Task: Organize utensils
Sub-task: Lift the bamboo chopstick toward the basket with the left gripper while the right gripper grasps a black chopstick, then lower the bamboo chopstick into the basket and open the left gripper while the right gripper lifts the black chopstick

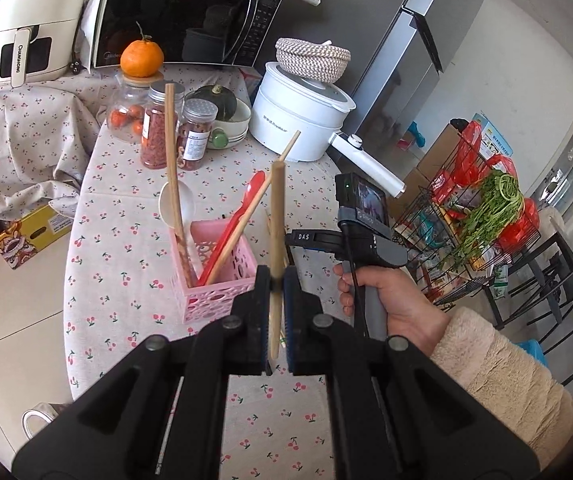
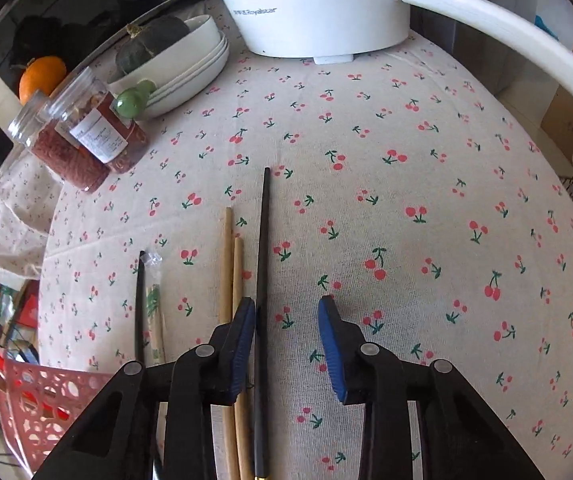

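- Our left gripper (image 1: pixel 276 280) is clamped on a pale wooden chopstick (image 1: pixel 275 232), a slim round rod standing nearly upright between the black jaws, just beside the pink basket (image 1: pixel 222 284).
- That basket is perforated plastic, square-walled, resting on the cherry-print cloth (image 1: pixel 126 240); in it lean a glossy red spoon (image 1: pixel 242 216), a white spoon (image 1: pixel 178 204) and two more wooden chopsticks.
- Our right gripper (image 2: pixel 286 304) points down at the cloth with its ribbed blue pads apart; a thin black chopstick (image 2: pixel 263 260) lies between them, close by the left pad, though contact is hard to judge.
- Two wooden chopsticks (image 2: pixel 230 280) lie side by side just left of it, partly under that finger.
- Farther left lie another black stick (image 2: pixel 140 300) and a clear wrapped pair (image 2: pixel 154 300).
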`<act>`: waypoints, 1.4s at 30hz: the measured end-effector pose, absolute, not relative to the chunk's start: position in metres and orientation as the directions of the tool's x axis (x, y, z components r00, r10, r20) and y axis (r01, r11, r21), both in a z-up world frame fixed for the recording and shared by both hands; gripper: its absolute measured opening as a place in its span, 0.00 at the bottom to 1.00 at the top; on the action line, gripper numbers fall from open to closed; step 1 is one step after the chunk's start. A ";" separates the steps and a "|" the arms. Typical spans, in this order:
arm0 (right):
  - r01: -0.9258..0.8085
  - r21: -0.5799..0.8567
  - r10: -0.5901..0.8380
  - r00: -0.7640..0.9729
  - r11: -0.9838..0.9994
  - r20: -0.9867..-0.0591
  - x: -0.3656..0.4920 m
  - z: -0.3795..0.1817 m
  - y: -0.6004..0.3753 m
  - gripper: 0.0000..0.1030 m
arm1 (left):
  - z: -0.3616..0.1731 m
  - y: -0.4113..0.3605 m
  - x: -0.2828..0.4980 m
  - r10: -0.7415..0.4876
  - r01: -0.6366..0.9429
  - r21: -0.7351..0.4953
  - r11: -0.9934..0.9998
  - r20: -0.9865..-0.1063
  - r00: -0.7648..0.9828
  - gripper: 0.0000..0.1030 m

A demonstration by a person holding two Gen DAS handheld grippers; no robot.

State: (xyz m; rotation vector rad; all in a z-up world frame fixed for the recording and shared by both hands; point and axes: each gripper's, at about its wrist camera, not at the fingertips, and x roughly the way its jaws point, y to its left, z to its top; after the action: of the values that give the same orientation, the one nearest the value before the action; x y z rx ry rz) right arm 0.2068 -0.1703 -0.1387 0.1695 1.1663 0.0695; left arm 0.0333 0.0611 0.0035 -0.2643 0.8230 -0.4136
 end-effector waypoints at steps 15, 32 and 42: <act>-0.052 0.202 0.203 0.453 0.978 -0.868 0.153 -0.082 -0.192 0.06 | 0.023 0.081 0.026 -0.427 0.240 -0.370 0.898 -0.594 0.682 0.07; -0.207 0.327 0.373 0.698 0.922 -0.611 0.071 0.042 -0.193 0.06 | 0.061 0.091 0.021 -0.304 0.199 -0.281 0.939 -0.409 0.860 0.07; -0.263 0.332 0.415 0.705 0.906 -0.575 0.059 0.058 -0.186 0.06 | 0.032 0.087 0.057 -0.221 0.127 -0.212 0.969 -0.512 0.830 0.07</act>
State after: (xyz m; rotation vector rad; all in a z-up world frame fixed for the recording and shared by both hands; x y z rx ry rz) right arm 0.0592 -0.1857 0.0578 0.2326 0.6919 0.3808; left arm 0.0574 0.0872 0.0322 -0.1720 0.5623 -0.1856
